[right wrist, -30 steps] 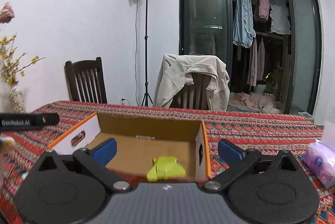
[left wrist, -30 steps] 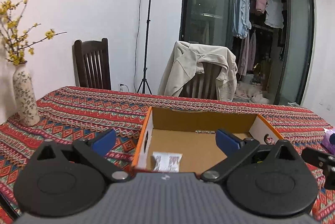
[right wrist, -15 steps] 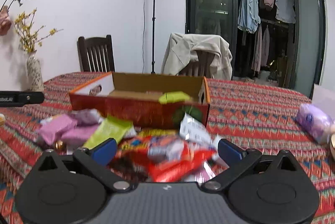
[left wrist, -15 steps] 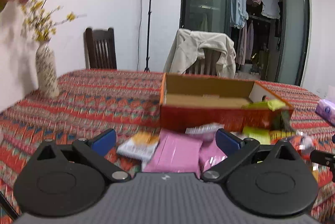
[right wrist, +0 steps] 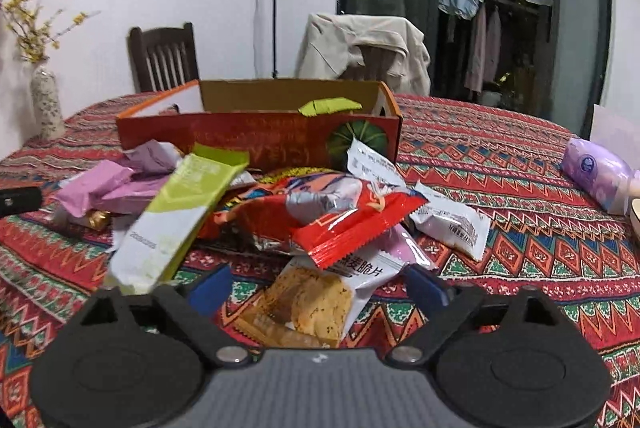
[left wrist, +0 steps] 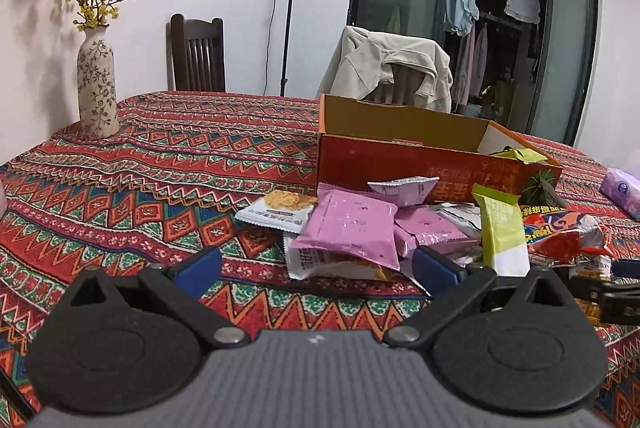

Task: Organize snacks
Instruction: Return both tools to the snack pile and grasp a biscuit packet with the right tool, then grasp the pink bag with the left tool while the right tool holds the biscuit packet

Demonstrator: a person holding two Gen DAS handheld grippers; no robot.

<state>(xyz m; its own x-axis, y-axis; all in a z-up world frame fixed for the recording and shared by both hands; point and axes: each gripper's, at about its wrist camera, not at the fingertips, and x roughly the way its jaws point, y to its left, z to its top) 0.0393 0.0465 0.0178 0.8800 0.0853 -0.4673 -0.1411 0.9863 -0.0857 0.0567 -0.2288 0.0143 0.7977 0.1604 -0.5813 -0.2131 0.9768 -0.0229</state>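
While its blue-padded jaws are closing from wide, the right gripper (right wrist: 318,286) straddles a white cracker packet with a printed biscuit (right wrist: 308,302) without pressing on it, at the near edge of a heap of foil snack packets (right wrist: 280,204) lying on the red patterned tablecloth (right wrist: 500,188) just in front of the open orange cardboard box (right wrist: 256,136). One lime-green packet (right wrist: 330,107) already rests inside that box, and the left gripper (left wrist: 316,268) hangs with its jaws wide apart and nothing between them, near a pink foil packet (left wrist: 352,224) on the heap's left side.
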